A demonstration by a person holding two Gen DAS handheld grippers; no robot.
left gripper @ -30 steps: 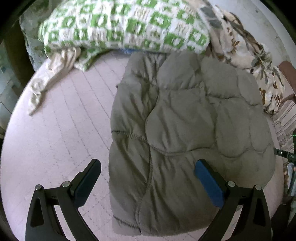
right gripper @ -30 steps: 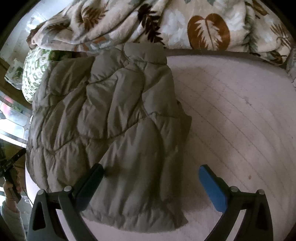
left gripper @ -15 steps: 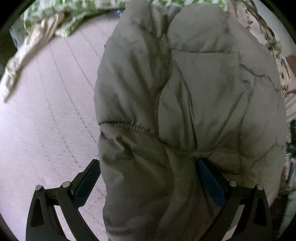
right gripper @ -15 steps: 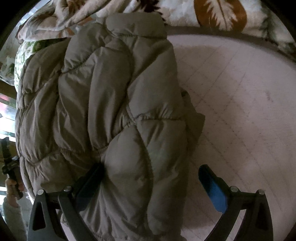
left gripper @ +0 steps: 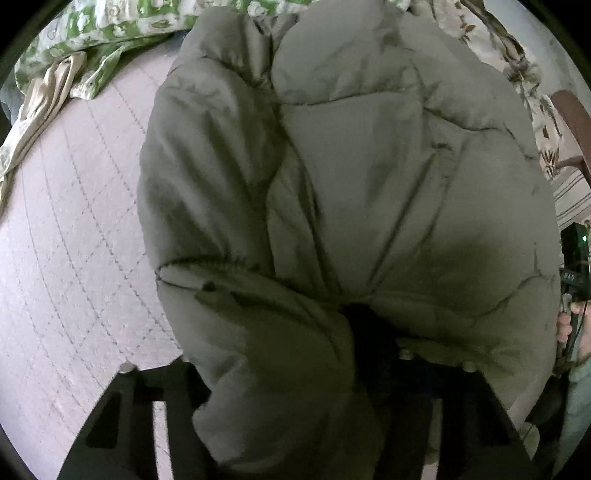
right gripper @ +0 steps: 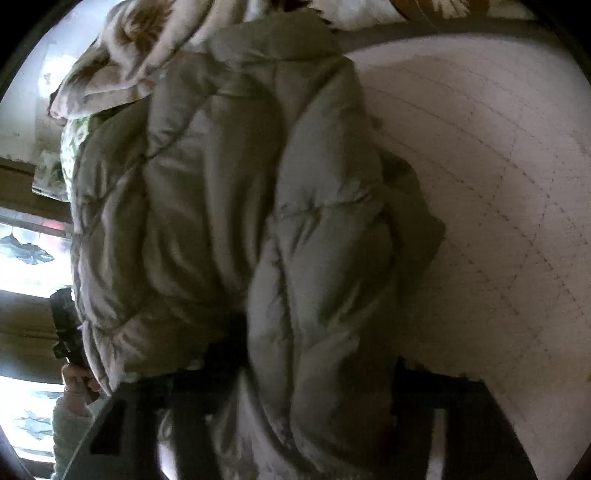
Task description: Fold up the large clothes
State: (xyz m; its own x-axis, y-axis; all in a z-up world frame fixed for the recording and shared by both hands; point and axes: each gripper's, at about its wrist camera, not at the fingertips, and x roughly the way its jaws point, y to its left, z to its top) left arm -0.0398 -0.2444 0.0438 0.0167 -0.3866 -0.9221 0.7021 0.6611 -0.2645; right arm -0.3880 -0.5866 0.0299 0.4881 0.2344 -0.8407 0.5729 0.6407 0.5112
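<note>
A grey-green quilted puffer jacket [left gripper: 369, 184] lies on the pink quilted bed [left gripper: 74, 240] and fills both views. My left gripper [left gripper: 295, 354] is shut on the jacket's near hem, with fabric bulging over the jaws and hiding the fingertips. My right gripper [right gripper: 314, 369] is shut on the same jacket [right gripper: 258, 203] at the other side of the near hem, its fingertips buried in the padding. The near edge is bunched and lifted.
A green-and-white patterned quilt [left gripper: 110, 29] and a beige cloth [left gripper: 40, 96] lie at the far left. A leaf-print blanket [right gripper: 140, 74] is heaped at the head of the bed. Bare pink mattress [right gripper: 498, 184] lies right of the jacket. A window is at the left.
Both grippers went from open above the jacket's near edge to pushed in and shut on it. The hem is now gathered and raised toward the cameras.
</note>
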